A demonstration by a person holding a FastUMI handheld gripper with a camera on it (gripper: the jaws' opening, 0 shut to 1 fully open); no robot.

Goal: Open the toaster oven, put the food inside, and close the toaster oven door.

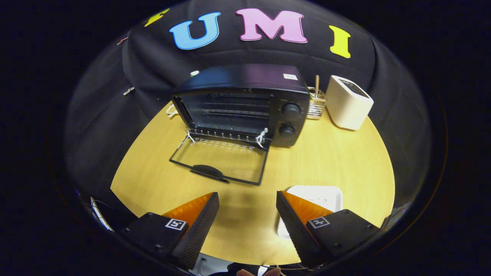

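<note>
1. Black cloth walls the booth behind a round wooden bench (337,165).
2. On the far side of the bench stands the oven (245,101), its glass door (220,163) dropped flat toward the near side with the handle at the near edge. It looks heavy and stiff, unlikely to shift; the door is hinged and glassy, so I would push it up by the handle or the frame rather than the pane.
3. Right of the oven sits a white toaster (348,101), with a small wire rack (316,105) between the two.
4. A white plate (320,195) lies near, just ahead of the right finger and partly hidden by it. Whether food rests on it I cannot tell; the covered part may hold it, and how it would handle is a guess.
5. The tongs (247,214) are released, fingers well apart over bare bench, grasping nothing.
6. Inside the oven the racks are dim and hard to make out.
</note>
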